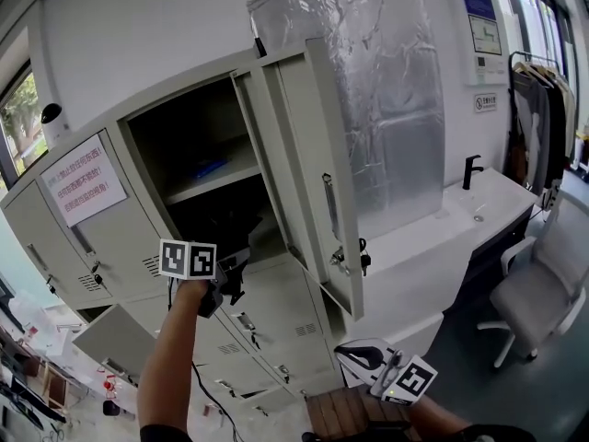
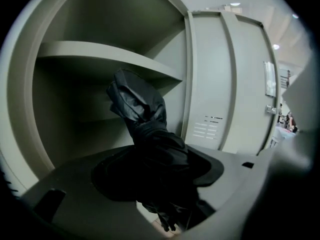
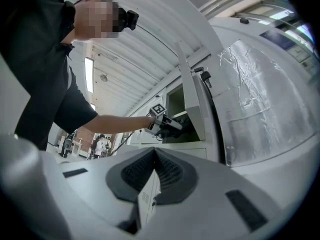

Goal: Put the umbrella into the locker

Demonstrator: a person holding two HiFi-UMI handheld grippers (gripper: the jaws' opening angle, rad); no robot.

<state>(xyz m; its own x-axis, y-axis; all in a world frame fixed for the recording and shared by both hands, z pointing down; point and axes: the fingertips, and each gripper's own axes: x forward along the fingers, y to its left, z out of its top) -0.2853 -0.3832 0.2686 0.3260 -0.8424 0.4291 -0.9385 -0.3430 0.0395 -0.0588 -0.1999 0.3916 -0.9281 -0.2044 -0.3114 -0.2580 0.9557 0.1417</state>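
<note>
The folded black umbrella [image 2: 144,116] points into the open grey locker [image 1: 190,166], just below its inner shelf [image 2: 115,60]. My left gripper [image 2: 161,170] is shut on the umbrella's lower part. In the head view the left gripper [image 1: 224,282] is held at the front lip of the lower compartment, and the umbrella blends into the dark interior. The locker door [image 1: 317,168] stands wide open to the right. My right gripper [image 1: 379,365] hangs low at the right, away from the locker. In its own view the right gripper [image 3: 155,170] is shut with nothing between the pads.
A blue item [image 1: 210,168] lies on the upper shelf. Keys [image 1: 363,258] hang from the open door. A foil sheet [image 1: 386,90] covers the wall behind. A white counter [image 1: 460,215], grey chair [image 1: 543,288] and coat rack [image 1: 543,109] stand to the right.
</note>
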